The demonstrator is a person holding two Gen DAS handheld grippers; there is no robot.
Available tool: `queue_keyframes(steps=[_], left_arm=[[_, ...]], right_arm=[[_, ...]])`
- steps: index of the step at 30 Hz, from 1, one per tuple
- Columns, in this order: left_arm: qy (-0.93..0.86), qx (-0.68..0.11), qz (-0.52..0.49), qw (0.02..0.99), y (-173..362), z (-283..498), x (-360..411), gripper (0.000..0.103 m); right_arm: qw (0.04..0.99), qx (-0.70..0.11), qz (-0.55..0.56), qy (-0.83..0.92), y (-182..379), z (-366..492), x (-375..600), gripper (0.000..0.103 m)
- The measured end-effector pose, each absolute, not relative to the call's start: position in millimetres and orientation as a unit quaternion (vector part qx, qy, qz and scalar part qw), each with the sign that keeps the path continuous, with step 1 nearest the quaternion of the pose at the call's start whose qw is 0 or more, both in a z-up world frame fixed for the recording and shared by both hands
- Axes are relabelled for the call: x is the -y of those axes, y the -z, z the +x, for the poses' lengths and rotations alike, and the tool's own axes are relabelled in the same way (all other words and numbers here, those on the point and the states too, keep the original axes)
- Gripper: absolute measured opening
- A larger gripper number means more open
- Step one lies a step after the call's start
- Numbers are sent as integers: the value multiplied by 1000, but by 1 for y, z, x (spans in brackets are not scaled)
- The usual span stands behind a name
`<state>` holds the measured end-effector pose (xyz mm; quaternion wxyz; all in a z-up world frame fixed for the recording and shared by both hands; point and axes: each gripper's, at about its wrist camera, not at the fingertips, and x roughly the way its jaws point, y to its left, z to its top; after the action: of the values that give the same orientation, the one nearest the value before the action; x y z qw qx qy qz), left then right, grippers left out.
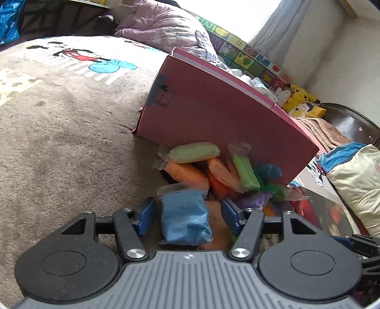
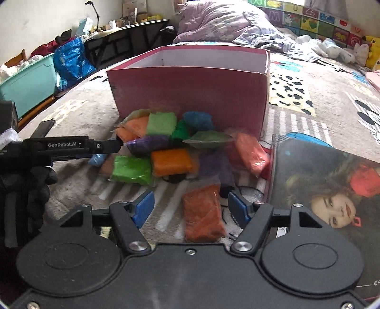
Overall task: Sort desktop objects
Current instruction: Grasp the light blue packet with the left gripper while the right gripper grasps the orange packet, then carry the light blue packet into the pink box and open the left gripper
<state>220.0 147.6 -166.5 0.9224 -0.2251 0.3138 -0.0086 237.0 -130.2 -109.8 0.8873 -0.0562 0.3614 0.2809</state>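
Two hand-held grippers (image 1: 187, 215) (image 2: 190, 210), one pink box (image 2: 190, 92), two orange packets (image 2: 171, 162) (image 2: 203, 214).

Sunlit bedrm: cartoon blanket (image 1: 59, 114), rumpled duvet (image 2: 220, 21), cluttered desk (image 2: 123, 31).

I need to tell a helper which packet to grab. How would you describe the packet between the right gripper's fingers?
Find the pink box on the blanket; packets lie heaped before it. The dark orange packet lies alone, nearest the camera, between the right gripper's blue fingers, apart from the heap.

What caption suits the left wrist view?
Blue-tipped fingers flank a blue packet before a colourful pile beside a pink box.
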Motion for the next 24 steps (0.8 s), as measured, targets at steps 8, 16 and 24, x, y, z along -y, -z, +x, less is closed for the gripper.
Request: queue_keyframes(steps=[8, 16, 24], left_arm=[[-10, -313, -197, 929, 162, 219, -142, 38], [-19, -312, -187, 931, 156, 209, -140, 38], [-36, -300, -178, 937, 148, 195, -141, 38]], right_arm=[[900, -330, -96, -268, 124, 224, 122, 69], [897, -308, -176, -264, 142, 219, 105, 69], [902, -290, -166, -272, 149, 215, 113, 69]])
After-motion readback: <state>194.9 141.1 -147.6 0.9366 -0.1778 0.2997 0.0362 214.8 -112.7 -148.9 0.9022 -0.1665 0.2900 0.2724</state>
